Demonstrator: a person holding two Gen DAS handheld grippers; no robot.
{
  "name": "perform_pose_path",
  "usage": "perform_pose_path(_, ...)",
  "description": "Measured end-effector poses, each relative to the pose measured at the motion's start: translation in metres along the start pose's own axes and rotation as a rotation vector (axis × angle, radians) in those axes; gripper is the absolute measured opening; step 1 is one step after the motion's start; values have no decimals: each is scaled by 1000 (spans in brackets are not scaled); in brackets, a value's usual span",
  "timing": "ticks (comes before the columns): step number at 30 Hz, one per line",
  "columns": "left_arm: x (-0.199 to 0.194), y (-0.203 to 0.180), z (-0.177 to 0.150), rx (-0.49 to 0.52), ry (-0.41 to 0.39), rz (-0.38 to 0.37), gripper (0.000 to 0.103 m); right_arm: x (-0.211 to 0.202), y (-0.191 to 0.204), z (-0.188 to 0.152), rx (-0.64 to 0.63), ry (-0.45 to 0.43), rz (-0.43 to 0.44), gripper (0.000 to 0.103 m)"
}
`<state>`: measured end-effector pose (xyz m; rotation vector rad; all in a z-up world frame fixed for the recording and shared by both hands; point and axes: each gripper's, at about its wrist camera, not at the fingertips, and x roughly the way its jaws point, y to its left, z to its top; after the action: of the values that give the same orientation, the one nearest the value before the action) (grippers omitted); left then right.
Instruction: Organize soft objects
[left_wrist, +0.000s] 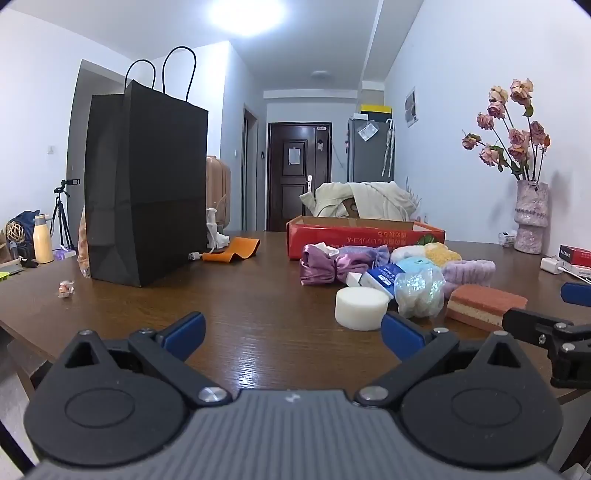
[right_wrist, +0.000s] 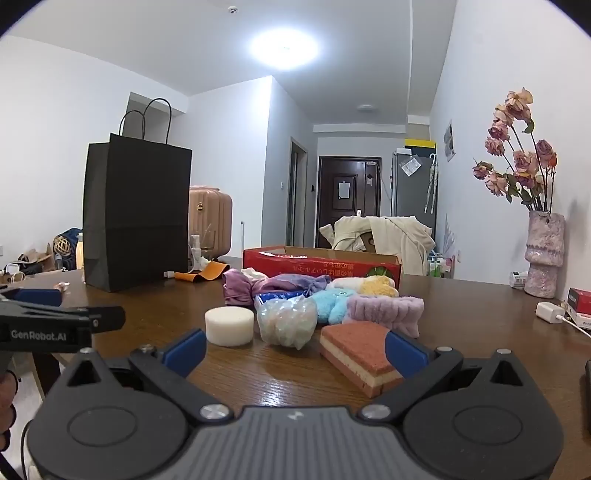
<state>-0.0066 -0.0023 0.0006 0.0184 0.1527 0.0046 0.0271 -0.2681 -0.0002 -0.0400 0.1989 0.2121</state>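
A pile of soft things lies on the brown table (left_wrist: 229, 295): a white round sponge (left_wrist: 361, 308) (right_wrist: 229, 326), a clear plastic bag of fluff (left_wrist: 419, 293) (right_wrist: 287, 321), an orange layered sponge (left_wrist: 485, 304) (right_wrist: 360, 350), a lilac headband (left_wrist: 469, 272) (right_wrist: 386, 309), a purple satin bow (left_wrist: 325, 267) (right_wrist: 240, 290), a blue plush (right_wrist: 332, 301) and a yellow plush (right_wrist: 373, 286). My left gripper (left_wrist: 291, 330) is open and empty, short of the white sponge. My right gripper (right_wrist: 295, 349) is open and empty, its right finger beside the orange sponge.
A red cardboard box (left_wrist: 364, 234) (right_wrist: 321, 266) stands behind the pile. A tall black paper bag (left_wrist: 147, 184) (right_wrist: 135, 218) stands at the left. A vase of dried roses (left_wrist: 530, 218) (right_wrist: 545, 254), a white charger (right_wrist: 550, 312) and an orange strap (left_wrist: 232, 251) are also on the table.
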Motion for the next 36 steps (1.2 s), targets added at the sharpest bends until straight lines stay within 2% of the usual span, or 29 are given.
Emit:
perform_pose_path(3,-10,-14,-2,37,5,-4,103,5,-1,-2,19,13,-5,103)
perform_pose_path(5,11,2,1,-29,88,-21,103,8,-1,-2,28,17,-11,103)
perform_pose_path(13,7,1,2,-26,62,-12,103,0,-2,-1,10,2,2,103)
perform_pose_path(36,10,2,3,-36,60,-17,103,5,-2,-5,0,6,-4,103)
